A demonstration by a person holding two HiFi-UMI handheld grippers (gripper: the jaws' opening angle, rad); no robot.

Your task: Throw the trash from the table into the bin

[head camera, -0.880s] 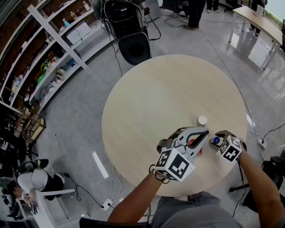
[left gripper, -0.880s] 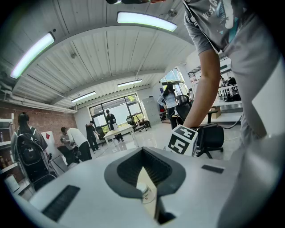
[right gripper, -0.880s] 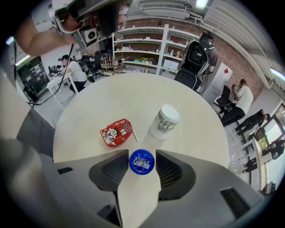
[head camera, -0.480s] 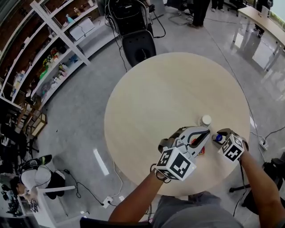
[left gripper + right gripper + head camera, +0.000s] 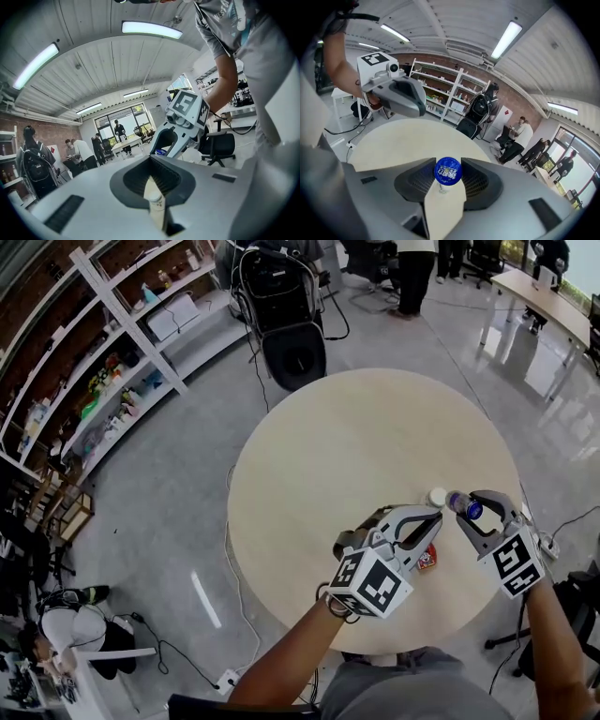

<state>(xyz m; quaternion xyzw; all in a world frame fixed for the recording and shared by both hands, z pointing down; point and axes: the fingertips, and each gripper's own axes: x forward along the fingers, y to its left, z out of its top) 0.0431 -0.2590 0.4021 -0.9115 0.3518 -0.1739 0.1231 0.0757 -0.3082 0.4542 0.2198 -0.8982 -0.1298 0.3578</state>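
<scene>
Bottle, clear plastic w/ blue cap [image 5: 448,171], clamped in R hand-held gripper [image 5: 472,510]; L hand-held gripper [image 5: 435,516] clenched, empty.

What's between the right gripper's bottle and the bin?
Nothing clearly blocks it. The bottle in the right gripper has bare table ahead, then the bin on the floor past the far edge. The white bottle and the left gripper sit close beside it on the bin side.

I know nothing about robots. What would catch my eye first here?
The right gripper, topped by a checkered marker cube, clamps a blue-capped bottle over the round pale table. Beside it, the left gripper points at a standing white-capped bottle.
</scene>
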